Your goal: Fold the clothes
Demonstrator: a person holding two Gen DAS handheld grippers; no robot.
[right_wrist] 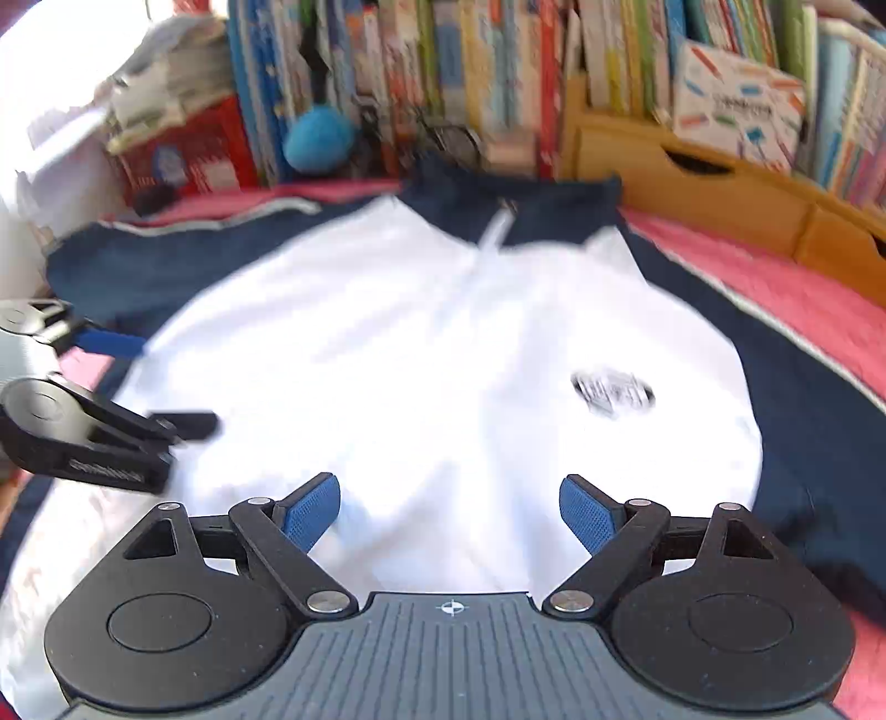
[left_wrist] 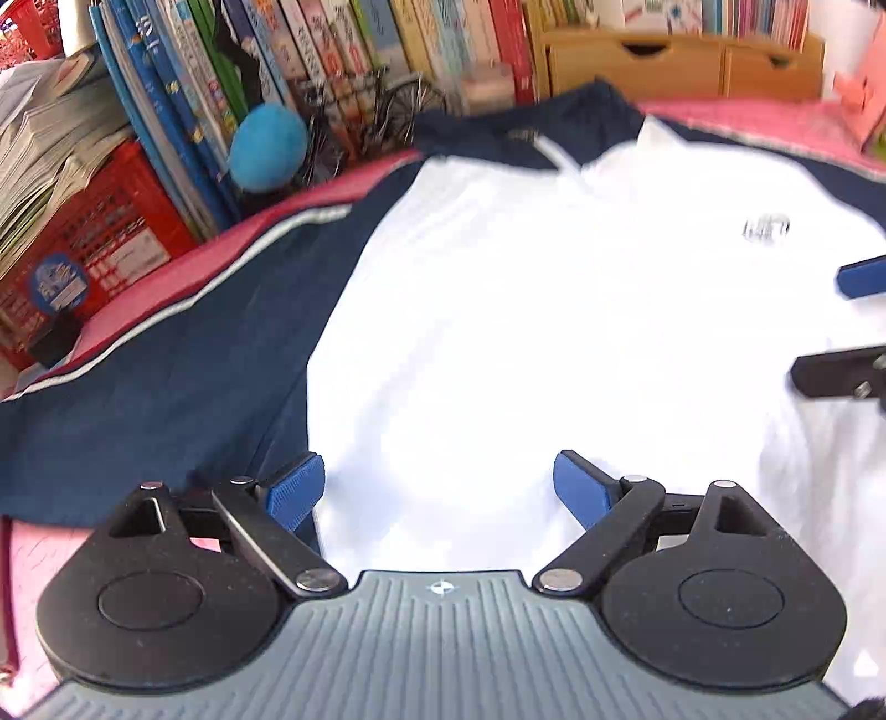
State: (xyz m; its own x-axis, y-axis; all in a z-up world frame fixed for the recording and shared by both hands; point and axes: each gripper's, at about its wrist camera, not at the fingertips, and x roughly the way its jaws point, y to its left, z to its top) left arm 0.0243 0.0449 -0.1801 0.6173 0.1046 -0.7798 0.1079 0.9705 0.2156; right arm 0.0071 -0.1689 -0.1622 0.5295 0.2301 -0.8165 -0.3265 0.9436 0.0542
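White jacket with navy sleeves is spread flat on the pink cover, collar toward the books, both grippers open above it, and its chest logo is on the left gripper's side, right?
Not quite: the logo sits on the right gripper's side, as the right wrist view shows. The rest holds: the jacket lies flat on the pink cover, collar toward the books, left gripper open too.

Your jacket (right_wrist: 421, 343) lies flat, front up — white body, navy sleeves spread wide, navy collar toward the books, dark chest logo.

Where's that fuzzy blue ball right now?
The blue ball sits at the back left in both wrist views, leaning against the row of books, beside the red crate, just beyond the shirt's navy sleeve.
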